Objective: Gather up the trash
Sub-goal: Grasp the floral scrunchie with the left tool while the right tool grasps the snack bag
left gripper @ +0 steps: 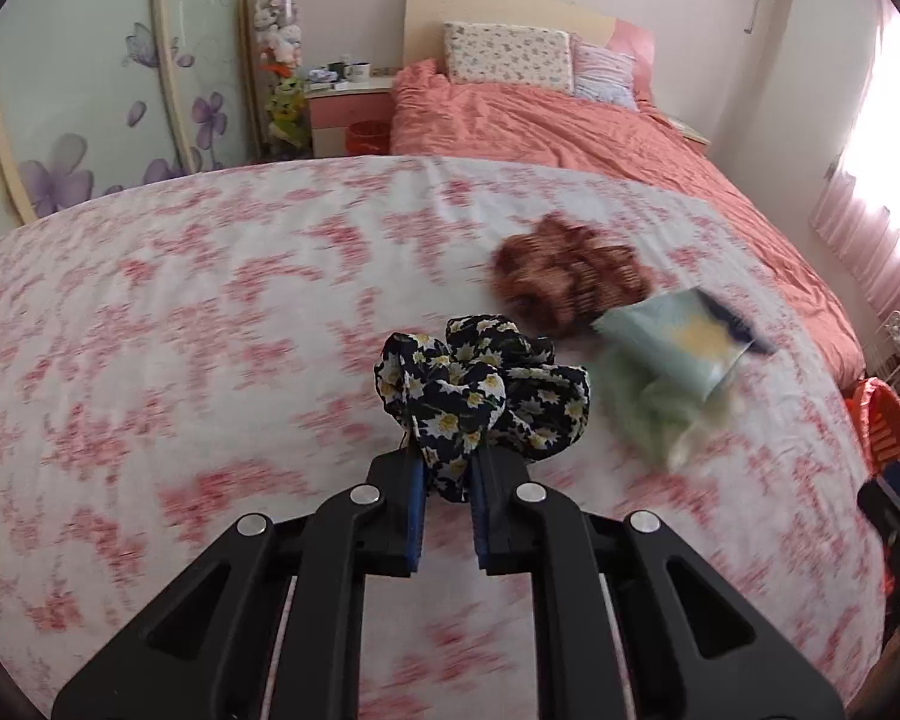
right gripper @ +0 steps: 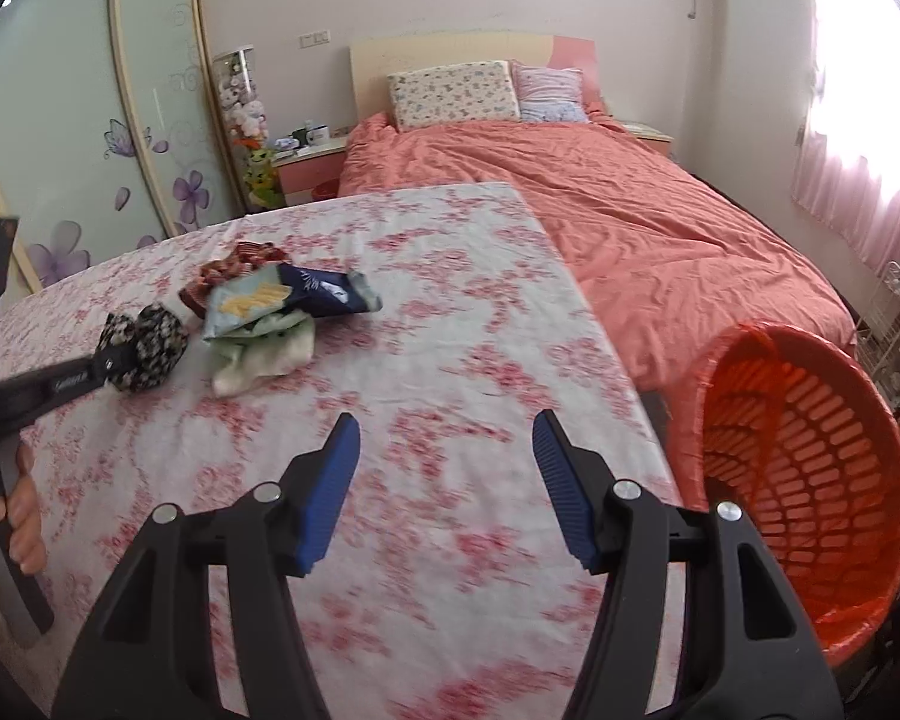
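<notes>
Jaws of the left gripper (left gripper: 447, 474) pinch the black daisy-print scrunchie (left gripper: 480, 396), which bunches just beyond the pads above the floral tablecloth (left gripper: 180, 312). Seen from the right wrist, the right gripper (right gripper: 447, 429) stands half open and empty, well apart from the snack wrapper (right gripper: 282, 297), with the orange basket (right gripper: 810, 480) beside it.

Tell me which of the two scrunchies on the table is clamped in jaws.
The black daisy-print scrunchie, pinched in the left gripper. The reddish-brown scrunchie lies free beyond it, by the snack wrappers.

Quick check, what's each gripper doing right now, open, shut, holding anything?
Left gripper: shut on the black floral scrunchie.
Right gripper: open, nothing between its fingers.
</notes>
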### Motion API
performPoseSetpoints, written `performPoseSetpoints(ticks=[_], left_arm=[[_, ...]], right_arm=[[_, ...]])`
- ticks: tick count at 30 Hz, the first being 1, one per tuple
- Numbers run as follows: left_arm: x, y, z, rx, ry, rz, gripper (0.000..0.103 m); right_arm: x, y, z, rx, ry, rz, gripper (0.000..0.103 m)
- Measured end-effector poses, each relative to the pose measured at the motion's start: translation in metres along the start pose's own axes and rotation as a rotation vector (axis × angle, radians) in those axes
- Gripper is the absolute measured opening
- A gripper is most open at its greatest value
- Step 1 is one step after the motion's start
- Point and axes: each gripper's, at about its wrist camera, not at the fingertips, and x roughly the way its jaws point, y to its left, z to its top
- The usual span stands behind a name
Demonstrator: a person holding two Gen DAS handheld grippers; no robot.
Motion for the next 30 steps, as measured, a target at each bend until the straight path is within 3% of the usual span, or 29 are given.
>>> performPoseSetpoints(ticks=[3,6,12,17,18,19,20,25,30], left_arm=[[-0.002,0.027,-0.011,-0.005,0.01,0.054,0.013],[0.0,0.04,-0.014,-0.018,0.01,0.065,0.022],[0.005,0.033,-0.012,-0.001,0.004,0.1,0.031],[0.006,0.039,-0.014,-0.026,0.008,0.09,0.035],[0.006,0.04,-0.014,-0.027,0.008,0.09,0.035],[0.006,0.04,-0.014,-0.023,0.008,0.093,0.035],[0.007,0.04,-0.014,-0.019,0.009,0.098,0.035],[0.007,0.04,-0.014,-0.019,0.009,0.099,0.036],[0.008,0.038,-0.013,-0.014,0.01,0.104,0.036]], right_arm=[[0.01,0.019,0.009,-0.003,-0.005,0.028,0.059],[0.022,0.034,0.024,0.014,-0.017,0.044,0.059],[0.053,0.05,0.057,0.094,-0.007,0.074,0.059],[0.088,0.065,0.074,0.073,0.062,0.058,0.059],[0.095,0.067,0.074,0.059,0.091,0.05,0.057],[0.101,0.068,0.073,0.049,0.112,0.053,0.044],[0.105,0.069,0.072,0.044,0.127,0.057,0.04],[0.1,0.065,0.066,0.043,0.112,0.073,0.01],[0.089,0.058,0.066,0.048,0.085,0.079,0.007]])
